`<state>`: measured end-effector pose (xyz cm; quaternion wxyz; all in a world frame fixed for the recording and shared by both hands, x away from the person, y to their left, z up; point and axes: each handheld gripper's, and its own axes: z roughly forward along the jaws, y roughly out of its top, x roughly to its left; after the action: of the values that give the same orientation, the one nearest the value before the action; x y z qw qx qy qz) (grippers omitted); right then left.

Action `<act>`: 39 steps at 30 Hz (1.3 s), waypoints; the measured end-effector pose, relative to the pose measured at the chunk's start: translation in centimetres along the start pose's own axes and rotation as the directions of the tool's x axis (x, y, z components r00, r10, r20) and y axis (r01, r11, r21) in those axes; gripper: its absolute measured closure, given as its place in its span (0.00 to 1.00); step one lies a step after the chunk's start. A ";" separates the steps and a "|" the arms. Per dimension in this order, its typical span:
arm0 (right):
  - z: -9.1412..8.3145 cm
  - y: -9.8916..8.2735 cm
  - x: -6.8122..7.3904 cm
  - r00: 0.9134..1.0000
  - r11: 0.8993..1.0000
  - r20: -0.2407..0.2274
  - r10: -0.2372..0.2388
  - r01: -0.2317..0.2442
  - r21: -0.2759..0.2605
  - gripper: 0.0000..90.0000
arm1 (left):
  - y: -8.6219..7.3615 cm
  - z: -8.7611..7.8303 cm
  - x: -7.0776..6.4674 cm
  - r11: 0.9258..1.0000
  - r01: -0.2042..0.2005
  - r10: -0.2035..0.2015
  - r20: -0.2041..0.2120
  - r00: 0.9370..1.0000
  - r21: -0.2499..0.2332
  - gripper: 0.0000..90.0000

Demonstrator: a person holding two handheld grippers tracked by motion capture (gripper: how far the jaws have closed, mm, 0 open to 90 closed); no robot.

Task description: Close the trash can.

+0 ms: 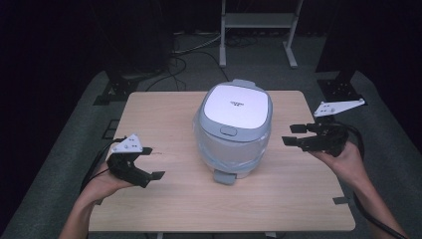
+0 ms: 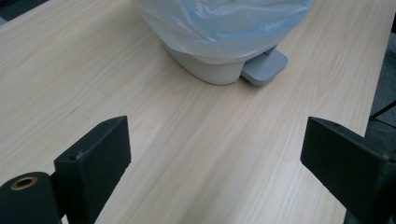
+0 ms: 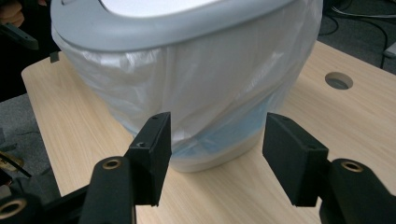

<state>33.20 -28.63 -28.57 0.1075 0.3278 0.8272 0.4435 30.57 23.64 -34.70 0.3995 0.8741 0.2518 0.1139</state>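
Note:
A small pedal bin (image 1: 233, 130) stands in the middle of the table, with a grey-rimmed white lid (image 1: 237, 104) that is closed and a clear plastic liner (image 3: 196, 88) folded over its sides. Its grey foot pedal (image 2: 265, 66) points toward the near edge. My left gripper (image 1: 150, 163) hovers open at the bin's left, low over the wood, with nothing between its jaws. My right gripper (image 1: 294, 134) is open at the bin's right side, jaws aimed at the liner-covered wall, a short gap away from it.
The light wooden table (image 1: 164, 114) has a round cable hole (image 3: 339, 80) near its far edge. Beyond the table are black stand bases (image 1: 115, 90), cables on grey carpet and a white metal rack (image 1: 256, 22).

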 end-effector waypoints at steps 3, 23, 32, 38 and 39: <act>0.1 -0.7 -0.1 1.000 1.000 0.008 0.008 -0.008 0.005 0.44 | -0.2 0.2 0.0 1.000 0.006 -0.006 0.000 1.000 0.001 0.06; 2.0 -4.8 -0.5 0.998 0.998 0.031 0.061 -0.062 0.027 0.35 | -1.4 1.0 -0.3 1.000 0.017 -0.017 -0.003 1.000 0.004 0.04; 2.0 -6.4 -0.7 0.996 0.996 0.036 0.086 -0.087 0.022 0.34 | -1.9 1.3 -0.4 1.000 0.021 -0.021 -0.015 1.000 -0.004 0.04; 2.3 -7.4 -0.9 0.994 0.995 0.031 0.102 -0.103 0.018 0.34 | -2.2 1.5 -0.5 1.000 0.019 -0.019 -0.018 1.000 -0.006 0.04; 2.4 -7.6 -0.9 0.994 0.994 0.030 0.105 -0.105 0.023 0.34 | -2.3 1.5 -0.5 1.000 0.019 -0.019 -0.019 1.000 -0.006 0.04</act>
<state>31.59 -30.60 -36.15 0.0920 0.3785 0.8126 0.4336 29.93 23.62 -37.43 0.4005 0.8695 0.2635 0.1190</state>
